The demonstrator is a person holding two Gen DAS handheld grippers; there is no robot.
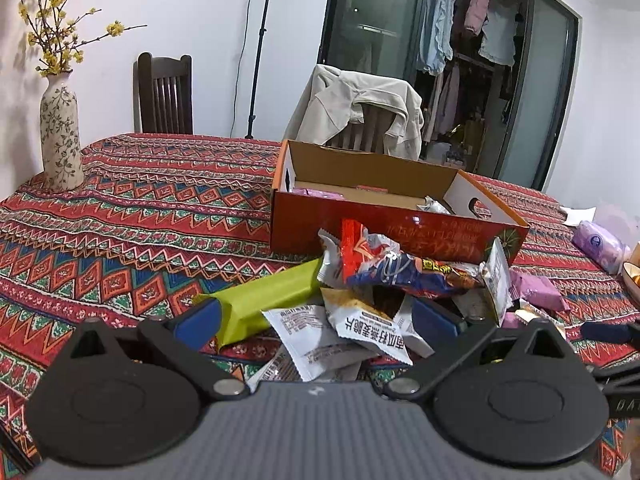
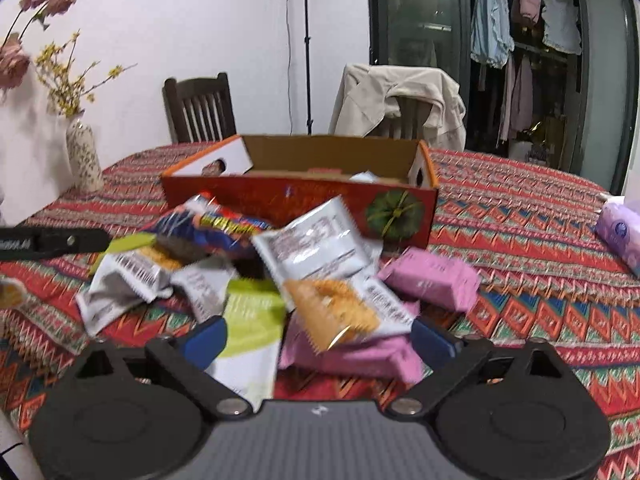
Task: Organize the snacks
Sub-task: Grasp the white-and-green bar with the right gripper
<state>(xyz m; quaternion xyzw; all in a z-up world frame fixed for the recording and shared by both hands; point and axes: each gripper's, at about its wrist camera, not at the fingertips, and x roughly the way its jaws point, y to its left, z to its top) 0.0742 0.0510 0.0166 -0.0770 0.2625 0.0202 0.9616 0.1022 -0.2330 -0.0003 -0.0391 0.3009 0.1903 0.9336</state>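
A heap of snack packets lies on the patterned tablecloth in front of an open red cardboard box point(image 1: 304, 224). In the left wrist view I see a green packet point(image 1: 256, 304), white packets point(image 1: 308, 340) and a red-blue packet point(image 1: 392, 268). My left gripper point(image 1: 316, 324) is open, its blue fingers either side of the white packets. In the right wrist view the box point(image 2: 304, 200) stands behind pink packets point(image 2: 432, 280), an orange-white packet point(image 2: 340, 312) and a green-white packet point(image 2: 252, 320). My right gripper point(image 2: 320, 336) is open around these. The box holds a few packets.
A flowered vase point(image 1: 60, 136) stands at the far left of the table. A purple tissue pack point(image 1: 600, 244) lies at the right edge. Two chairs stand behind the table, one draped with a beige jacket point(image 1: 360, 108). The left gripper's arm point(image 2: 52, 242) shows at the left of the right wrist view.
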